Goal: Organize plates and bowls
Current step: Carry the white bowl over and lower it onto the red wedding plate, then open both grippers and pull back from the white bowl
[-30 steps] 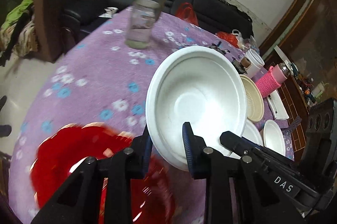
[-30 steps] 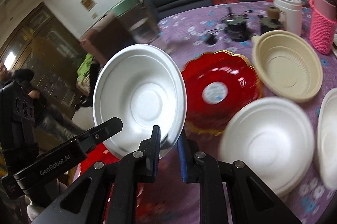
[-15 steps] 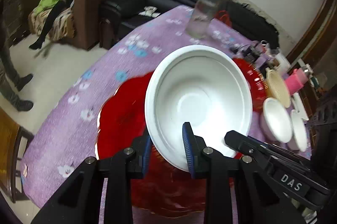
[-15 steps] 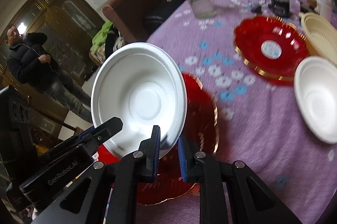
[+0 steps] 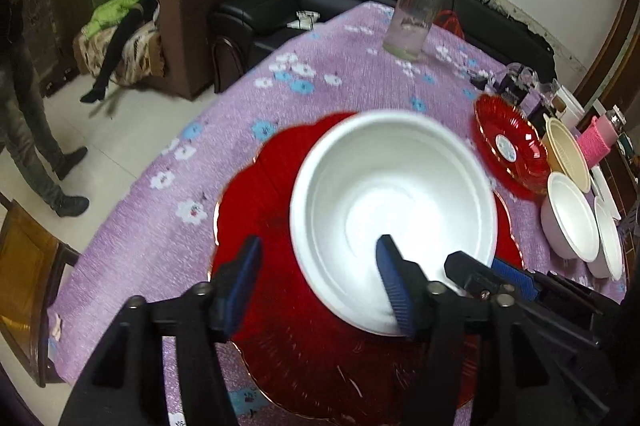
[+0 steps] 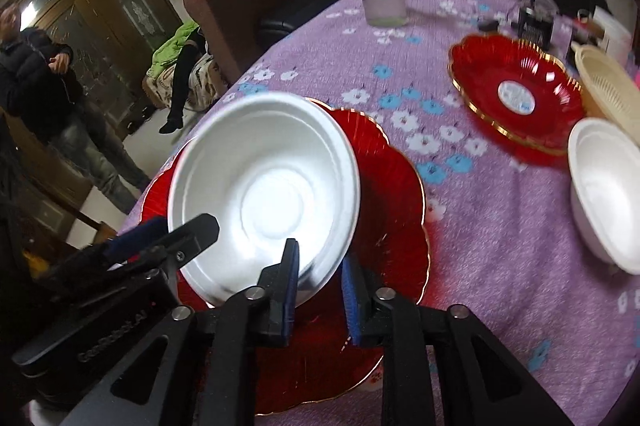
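White bowl on the near red plate, both tongs just released.

Smooth, round white bowl sits in a glossy, ribbed, scallop-edged red plate on the purple flowered counter. Left tongs have just opened wide, bowl rim between the pads, untouched. Right tongs have just parted slightly; the rim stands in the gap. Beyond the plate: a second red plate, a white bowl, a clear green-capped jar.

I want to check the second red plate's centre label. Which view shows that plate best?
The right wrist view: the second red plate lies closer, with its gold rim and label facing the camera. The left wrist view shows it small and foreshortened near the right edge.
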The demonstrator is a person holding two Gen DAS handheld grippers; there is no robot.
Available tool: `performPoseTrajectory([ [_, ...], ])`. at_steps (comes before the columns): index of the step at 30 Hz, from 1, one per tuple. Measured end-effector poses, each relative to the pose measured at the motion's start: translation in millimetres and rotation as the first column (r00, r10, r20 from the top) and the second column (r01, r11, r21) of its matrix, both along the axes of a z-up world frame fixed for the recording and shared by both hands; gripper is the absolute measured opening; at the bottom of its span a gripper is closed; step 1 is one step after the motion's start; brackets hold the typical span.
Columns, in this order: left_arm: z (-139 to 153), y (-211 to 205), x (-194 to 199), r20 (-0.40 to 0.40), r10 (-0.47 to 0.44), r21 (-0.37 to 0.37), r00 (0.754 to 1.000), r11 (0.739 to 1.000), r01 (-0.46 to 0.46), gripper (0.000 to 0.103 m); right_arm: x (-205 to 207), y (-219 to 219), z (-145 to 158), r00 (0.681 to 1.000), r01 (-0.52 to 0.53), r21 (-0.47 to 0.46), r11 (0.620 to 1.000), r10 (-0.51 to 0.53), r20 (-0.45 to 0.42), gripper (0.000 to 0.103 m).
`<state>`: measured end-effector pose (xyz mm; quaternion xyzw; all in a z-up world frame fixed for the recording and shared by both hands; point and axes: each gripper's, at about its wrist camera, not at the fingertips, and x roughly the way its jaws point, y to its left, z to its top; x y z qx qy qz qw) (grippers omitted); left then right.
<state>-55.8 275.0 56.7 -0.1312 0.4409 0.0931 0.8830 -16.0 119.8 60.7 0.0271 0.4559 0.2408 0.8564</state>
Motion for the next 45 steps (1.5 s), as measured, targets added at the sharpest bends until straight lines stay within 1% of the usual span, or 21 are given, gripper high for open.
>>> performPoseTrajectory([
  [3, 5, 1, -5, 0.022, 0.009, 0.02, 1.0, 1.0, -0.009, 0.06, -4, -3, 5, 0.999, 0.013, 0.0, 1.0, -0.013, 0.037, 0.037],
  [5, 10, 1, -11, 0.043, 0.018, 0.024, 0.999, 1.0, -0.019, 0.061, -7, -7, 9, 0.999, 0.015, 0.017, 1.0, -0.016, 0.049, 0.04],
  [8, 20, -3, -24, 0.079, 0.059, 0.09, 0.995, 0.994, -0.066, 0.063, -13, -14, 17, 0.996, 0.027, 0.033, 0.999, -0.029, 0.079, 0.042],
  [11, 33, -11, -38, 0.123, 0.096, 0.178, 0.988, 0.977, -0.117, 0.072, -23, -23, 26, 0.991, 0.055, 0.044, 0.997, -0.06, 0.123, 0.043],
  [13, 44, -19, -50, 0.166, 0.106, 0.238, 0.98, 0.96, -0.144, 0.081, -32, -30, 31, 0.986, 0.071, 0.052, 0.996, -0.078, 0.15, 0.044],
  [16, 58, -32, -64, 0.221, 0.107, 0.298, 0.969, 0.939, -0.172, 0.086, -43, -39, 38, 0.975, 0.104, 0.065, 0.992, -0.115, 0.188, 0.049],
  [18, 65, -41, -70, 0.244, 0.089, 0.317, 0.966, 0.934, -0.166, 0.088, -52, -49, 41, 0.965, 0.138, 0.079, 0.987, -0.152, 0.213, 0.053],
  [21, 73, -55, -76, 0.256, 0.049, 0.329, 0.966, 0.935, -0.134, 0.092, -61, -59, 43, 0.953, 0.177, 0.091, 0.98, -0.194, 0.232, 0.057],
  [23, 73, -64, -76, 0.247, 0.032, 0.331, 0.969, 0.937, -0.115, 0.092, -63, -64, 43, 0.949, 0.195, 0.085, 0.977, -0.21, 0.235, 0.059],
  [28, 66, -78, -72, 0.203, 0.035, 0.325, 0.978, 0.94, -0.101, 0.092, -67, -79, 39, 0.936, 0.246, 0.06, 0.967, -0.254, 0.243, 0.062],
  [31, 63, -95, -70, 0.194, 0.004, 0.334, 0.981, 0.94, -0.069, 0.092, -66, -93, 37, 0.916, 0.314, 0.036, 0.949, -0.313, 0.251, 0.062],
  [34, 64, -111, -74, 0.223, -0.04, 0.353, 0.974, 0.935, -0.043, 0.092, -68, -109, 40, 0.894, 0.362, 0.039, 0.931, -0.359, 0.27, 0.062],
  [36, 65, -119, -75, 0.225, -0.061, 0.359, 0.973, 0.933, -0.025, 0.092, -71, -119, 43, 0.869, 0.401, 0.031, 0.916, -0.391, 0.303, 0.067],
  [38, 66, -123, -77, 0.223, -0.078, 0.339, 0.972, 0.941, -0.002, 0.092, -74, -126, 45, 0.848, 0.429, 0.027, 0.903, -0.413, 0.332, 0.07],
  [42, 68, -132, -76, 0.209, -0.094, 0.332, 0.973, 0.943, 0.02, 0.092, -79, -132, 47, 0.82, 0.457, 0.018, 0.889, -0.429, 0.379, 0.086],
  [45, 69, -136, -74, 0.198, -0.111, 0.323, 0.974, 0.945, 0.042, 0.092, -78, -139, 45, 0.808, 0.473, 0.024, 0.881, -0.444, 0.388, 0.088],
])
